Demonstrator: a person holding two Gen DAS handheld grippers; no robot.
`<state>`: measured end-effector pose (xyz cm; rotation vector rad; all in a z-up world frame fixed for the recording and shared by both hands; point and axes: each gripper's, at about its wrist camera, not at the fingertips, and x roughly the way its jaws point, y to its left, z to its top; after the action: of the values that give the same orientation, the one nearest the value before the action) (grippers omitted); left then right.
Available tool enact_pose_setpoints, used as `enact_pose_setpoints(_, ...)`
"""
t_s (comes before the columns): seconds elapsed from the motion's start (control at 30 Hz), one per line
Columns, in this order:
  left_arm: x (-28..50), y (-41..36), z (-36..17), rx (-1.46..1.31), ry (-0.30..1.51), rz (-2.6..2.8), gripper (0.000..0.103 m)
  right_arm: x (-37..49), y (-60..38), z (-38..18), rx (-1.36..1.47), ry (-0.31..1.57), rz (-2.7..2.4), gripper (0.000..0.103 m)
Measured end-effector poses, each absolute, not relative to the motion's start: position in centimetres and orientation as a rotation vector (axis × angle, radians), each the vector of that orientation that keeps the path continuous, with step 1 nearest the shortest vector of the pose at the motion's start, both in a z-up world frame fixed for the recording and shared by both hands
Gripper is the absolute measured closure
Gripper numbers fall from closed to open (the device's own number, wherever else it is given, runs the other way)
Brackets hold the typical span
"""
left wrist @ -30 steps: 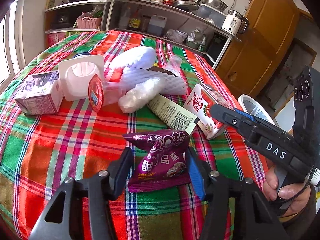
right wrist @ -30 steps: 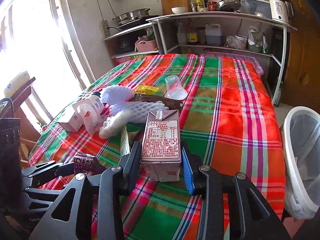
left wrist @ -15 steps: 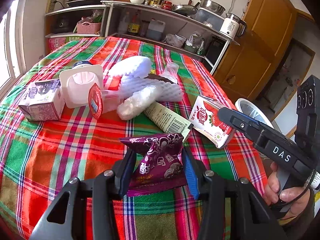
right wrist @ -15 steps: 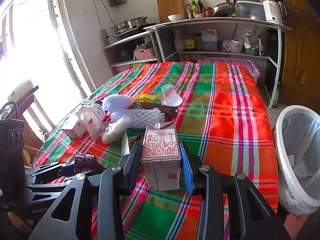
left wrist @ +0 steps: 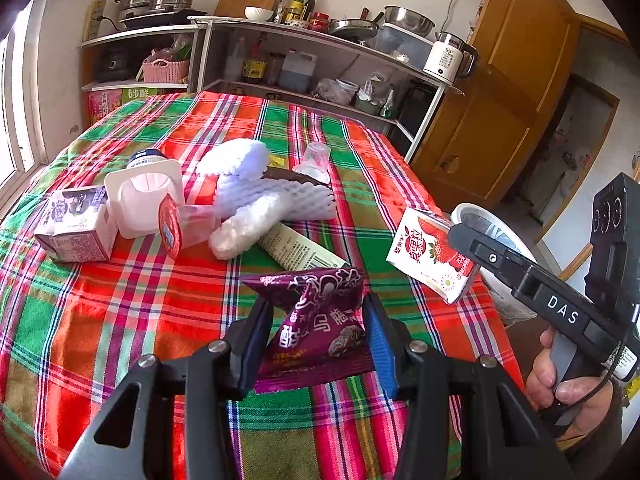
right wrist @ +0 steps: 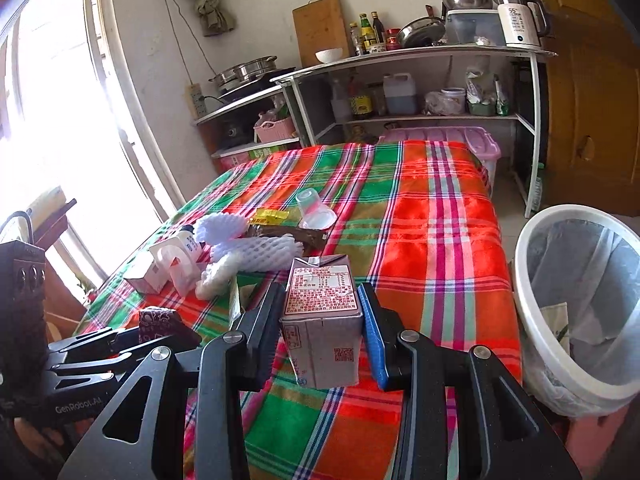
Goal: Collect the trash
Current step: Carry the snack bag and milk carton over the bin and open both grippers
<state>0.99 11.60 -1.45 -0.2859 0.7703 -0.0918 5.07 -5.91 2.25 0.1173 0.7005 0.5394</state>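
Both hands loaded; step in hand is the carry from table to bin.

Left gripper (left wrist: 318, 330): fingers pinched on the purple snack wrapper (left wrist: 316, 320). Foil is creased where the pads (left wrist: 376, 332) bite in. The opening has just been narrowing with the wrapper between the fingers. The wrapper looks clear of the plaid table (left wrist: 120, 320), though the fisheye angle makes the gap hard to judge.

Right gripper (right wrist: 320, 320): fingers clamped on the sides of the strawberry milk carton (right wrist: 320, 312), which is held upright off the cloth. In the left view the same carton (left wrist: 430, 254) hangs near the table's right edge.

White lined trash bin (right wrist: 576, 300) stands off the table's right side, mouth open, some paper already inside.

Remaining on the table: blueberry milk carton (left wrist: 76, 222), white plastic tray (left wrist: 144, 196), foam fruit nets (left wrist: 256, 184), clear cup (left wrist: 316, 160), a tube (left wrist: 300, 246).

Next move, as judged: swing the right hand over the bin mouth, centre the carton, then spread the fingers. The left follows with the wrapper; light foil may cling to a pad, so open wide.
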Motion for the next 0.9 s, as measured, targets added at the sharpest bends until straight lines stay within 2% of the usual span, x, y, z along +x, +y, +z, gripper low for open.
enact_pose_setpoints(0.5,3.7,5.7,1.5,-0.236,0.748,-0.239,0.055,4.4,-12.3,5.0,0.2,0.615,0.44,0.065)
enact_pose_setpoints(0.9,8.1,-3.3,3.8,-0.161,0.745,-0.406,0.055,4.8,-20.4,6.2,0.25,0.572,0.284,0.064)
